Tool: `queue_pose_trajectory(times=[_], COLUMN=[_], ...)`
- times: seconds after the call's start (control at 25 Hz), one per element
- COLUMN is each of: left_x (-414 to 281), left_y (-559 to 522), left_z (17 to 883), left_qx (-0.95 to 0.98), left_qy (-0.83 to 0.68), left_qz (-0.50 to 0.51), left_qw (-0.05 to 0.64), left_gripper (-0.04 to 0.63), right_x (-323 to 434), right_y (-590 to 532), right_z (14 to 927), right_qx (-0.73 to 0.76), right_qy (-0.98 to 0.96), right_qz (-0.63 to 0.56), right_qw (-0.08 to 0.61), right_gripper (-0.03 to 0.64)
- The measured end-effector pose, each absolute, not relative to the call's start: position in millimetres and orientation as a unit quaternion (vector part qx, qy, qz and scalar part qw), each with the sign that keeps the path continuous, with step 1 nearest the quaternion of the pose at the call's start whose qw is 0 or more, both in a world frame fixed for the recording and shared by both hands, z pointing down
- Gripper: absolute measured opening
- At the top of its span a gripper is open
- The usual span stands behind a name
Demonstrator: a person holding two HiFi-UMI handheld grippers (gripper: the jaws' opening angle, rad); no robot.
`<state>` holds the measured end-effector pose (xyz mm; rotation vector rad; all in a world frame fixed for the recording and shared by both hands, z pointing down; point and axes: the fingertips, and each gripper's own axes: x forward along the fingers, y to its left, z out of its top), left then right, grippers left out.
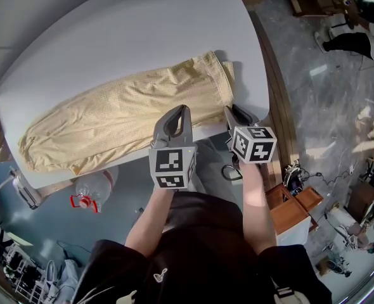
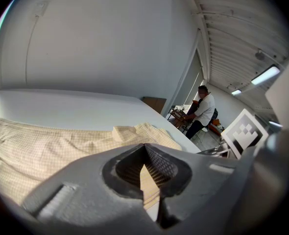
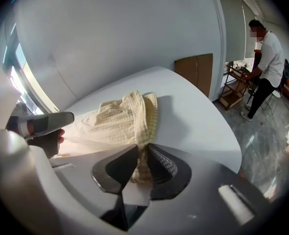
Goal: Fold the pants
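Observation:
Cream checked pants (image 1: 130, 116) lie flat along the white table (image 1: 111, 37), waistband at the right, legs running left. My left gripper (image 1: 180, 109) sits at the pants' near edge by the hip, and in the left gripper view the jaws of this gripper (image 2: 144, 146) are closed with a strip of the cream cloth (image 2: 61, 141) caught between them. My right gripper (image 1: 232, 111) is at the near waistband corner. The right gripper view shows this gripper (image 3: 140, 148) pinching a bunched fold of the pants (image 3: 120, 116) between its jaws.
The table's near rim (image 1: 212, 132) runs just under both grippers. A clear water bottle (image 1: 92, 189) stands on the floor at the left and a wooden box (image 1: 298, 201) at the right. A person in a white shirt (image 3: 264, 67) works at a far bench.

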<state>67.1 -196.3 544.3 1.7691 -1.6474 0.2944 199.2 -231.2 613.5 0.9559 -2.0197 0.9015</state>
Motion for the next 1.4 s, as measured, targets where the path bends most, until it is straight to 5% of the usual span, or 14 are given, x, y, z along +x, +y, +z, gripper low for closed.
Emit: queue_pose_trajectory(times=[1.4], left_x=[168.4], left_y=[-197.6], left_z=[498.6], left_qx=[0.716], left_qy=[-0.62], left_qz=[0.09], left_qw=[0.309], left_gripper=[0.003], right_x=[341.5], right_y=[-265.3], right_z=[531.5], right_qx=[0.438], right_qy=[-0.796], right_qz=[0.309], right_qw=[0.282], right_gripper=[0.064])
